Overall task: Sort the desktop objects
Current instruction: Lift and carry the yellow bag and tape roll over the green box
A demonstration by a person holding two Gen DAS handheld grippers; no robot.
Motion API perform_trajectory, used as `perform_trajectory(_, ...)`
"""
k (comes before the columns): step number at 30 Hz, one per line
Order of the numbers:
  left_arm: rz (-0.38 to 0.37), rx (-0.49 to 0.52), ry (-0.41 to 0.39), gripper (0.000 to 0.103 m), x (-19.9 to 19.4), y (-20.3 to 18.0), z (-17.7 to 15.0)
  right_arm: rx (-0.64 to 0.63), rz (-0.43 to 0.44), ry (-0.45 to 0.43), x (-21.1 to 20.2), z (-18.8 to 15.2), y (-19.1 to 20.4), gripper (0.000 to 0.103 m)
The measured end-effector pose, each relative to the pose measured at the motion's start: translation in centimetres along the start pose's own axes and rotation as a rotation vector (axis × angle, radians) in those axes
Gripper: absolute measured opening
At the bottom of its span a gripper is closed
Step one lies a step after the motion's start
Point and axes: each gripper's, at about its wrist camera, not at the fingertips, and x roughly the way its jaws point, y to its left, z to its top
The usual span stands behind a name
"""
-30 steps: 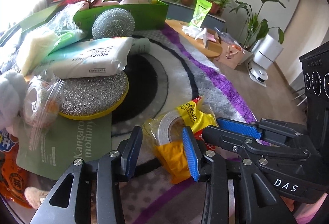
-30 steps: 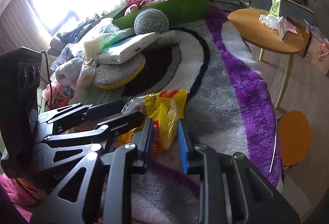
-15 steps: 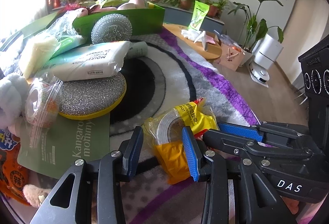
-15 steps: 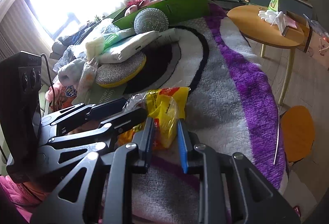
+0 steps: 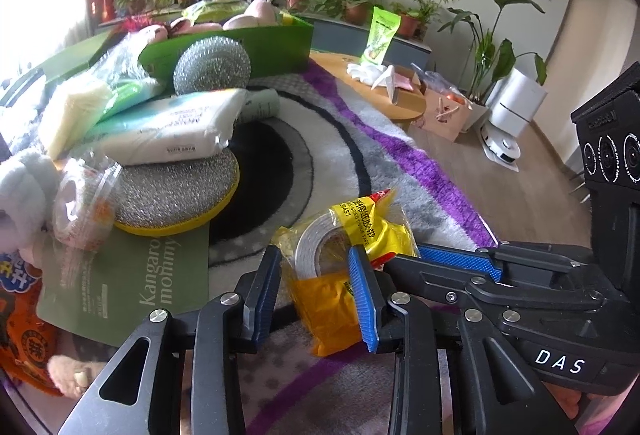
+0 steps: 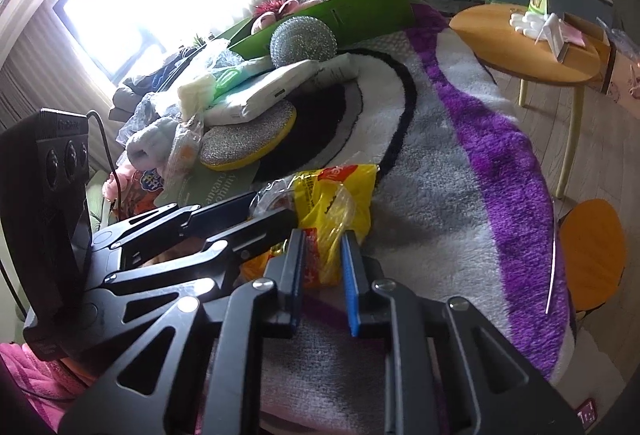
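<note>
Tape roll [image 5: 320, 243] in its yellow wrapper, caught between both my claws on the rug [image 5: 400, 155].

My left claw [image 5: 316, 295] has just been closing, and its blue pads now press the wrapper from either side, with the roll just above them. My right claw [image 6: 322, 267] has also just been narrowing; it pinches the crinkled yellow plastic at the pack's other edge. The pack sits near the front of the rug, apart from the pile to the left: a round scrub pad [image 5: 172, 195], a tissue pack [image 5: 176, 127], a steel wool ball [image 5: 212, 65] and a green box [image 5: 240, 43] behind them.
</note>
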Motion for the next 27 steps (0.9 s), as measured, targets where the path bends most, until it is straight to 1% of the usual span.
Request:
perform_trajectory(8, 0.037, 0.019, -0.091, 0.034, -3.1, -0.3, 1.9, -0.054, 0.018, -0.070, -2.2, 1.7, 1.9, 0.018)
perform_trajectory(13, 0.079, 0.027, -0.167, 0.034, -5.7, 0.1, 3.3, -0.099, 0.046, -0.108, -3.5, 3.2, 3.5, 0.018)
perform_trajectory(19, 0.138, 0.028, -0.257, 0.034, -9.2, 1.0, 5.3, -0.172, 0.090, -0.164, -5.0, 5.5, 6.1, 0.019)
perform_trajectory(24, 0.182, 0.034, -0.316, 0.034, -11.4, 1.9, 7.4, -0.236, 0.119, -0.213, -6.1, 7.9, 8.2, 0.019)
perform_trajectory(27, 0.211, 0.029, -0.346, 0.034, -12.4, 2.7, 8.7, -0.257, 0.151, -0.239, -6.4, 9.7, 9.0, 0.019)
